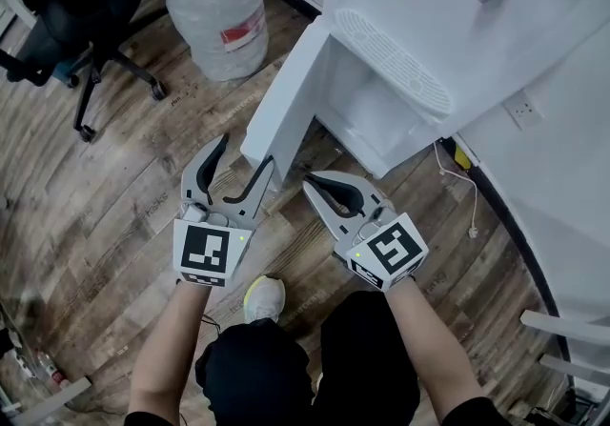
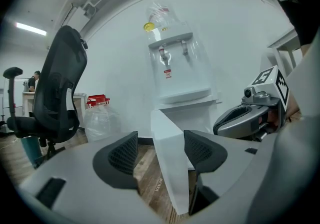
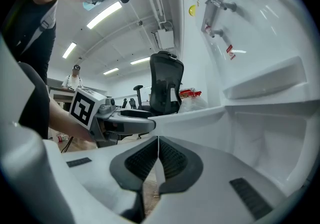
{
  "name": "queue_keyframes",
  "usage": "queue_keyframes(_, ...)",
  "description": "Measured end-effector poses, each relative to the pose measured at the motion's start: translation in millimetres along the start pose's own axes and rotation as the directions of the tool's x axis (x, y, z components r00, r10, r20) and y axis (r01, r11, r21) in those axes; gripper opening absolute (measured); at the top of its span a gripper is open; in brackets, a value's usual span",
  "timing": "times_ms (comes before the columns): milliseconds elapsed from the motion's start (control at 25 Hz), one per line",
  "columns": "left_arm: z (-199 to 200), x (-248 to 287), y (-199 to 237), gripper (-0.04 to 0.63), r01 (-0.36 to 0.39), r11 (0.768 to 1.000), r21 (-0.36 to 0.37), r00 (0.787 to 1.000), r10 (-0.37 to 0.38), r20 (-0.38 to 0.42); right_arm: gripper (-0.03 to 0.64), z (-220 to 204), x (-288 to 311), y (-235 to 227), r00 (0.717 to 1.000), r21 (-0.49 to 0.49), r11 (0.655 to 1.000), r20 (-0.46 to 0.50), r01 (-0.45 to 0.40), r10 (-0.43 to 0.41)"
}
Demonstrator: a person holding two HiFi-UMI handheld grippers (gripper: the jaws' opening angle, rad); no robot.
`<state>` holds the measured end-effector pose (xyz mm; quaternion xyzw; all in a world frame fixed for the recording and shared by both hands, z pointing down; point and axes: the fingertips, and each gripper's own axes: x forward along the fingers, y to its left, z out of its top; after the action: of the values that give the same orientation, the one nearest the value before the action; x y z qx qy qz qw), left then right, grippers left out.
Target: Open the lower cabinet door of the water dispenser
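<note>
The white water dispenser (image 1: 457, 14) stands at the upper right. Its lower cabinet door (image 1: 286, 91) is swung out toward me, and the bare cabinet inside (image 1: 372, 114) shows. My left gripper (image 1: 235, 167) is open at the door's free lower edge. In the left gripper view that door edge (image 2: 170, 168) stands between the two pads, and neither pad presses on it. My right gripper (image 1: 310, 184) is just right of the door, in front of the opening. Its jaws (image 3: 158, 160) are shut with nothing held.
A large clear water bottle (image 1: 214, 10) stands on the wooden floor left of the dispenser, with a black office chair (image 1: 76, 5) beyond it. A wall socket (image 1: 522, 110) and a hanging cable (image 1: 467, 195) are on the right. My shoe (image 1: 264, 298) is below the grippers.
</note>
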<state>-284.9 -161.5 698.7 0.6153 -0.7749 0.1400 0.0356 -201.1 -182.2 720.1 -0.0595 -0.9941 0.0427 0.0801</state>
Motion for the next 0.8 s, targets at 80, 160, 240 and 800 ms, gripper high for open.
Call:
queue_keyframes(80,-1,-1,7,0.295,-0.012,1.000,-0.001,1.000,0.012,-0.002,0.026,1,3,1,1.000,-0.001,1.000,0.001,-0.003,0.003)
queue_keyframes(160,-2,-2,12,0.295,-0.023,1.000,-0.002,1.000,0.023,-0.005,0.026,3,6,3,1.000,-0.004,1.000,0.002,-0.007,0.007)
queue_keyframes(240,-4,-2,18,0.293,-0.031,1.000,-0.003,0.999,0.031,-0.007,0.026,4,9,4,1.000,-0.006,1.000,0.002,-0.009,0.009)
queue_keyframes(800,-17,1,49,0.265,-0.070,0.997,-0.016,0.997,0.070,-0.023,0.026,10,23,6,0.999,-0.033,0.999,-0.017,-0.028,0.028)
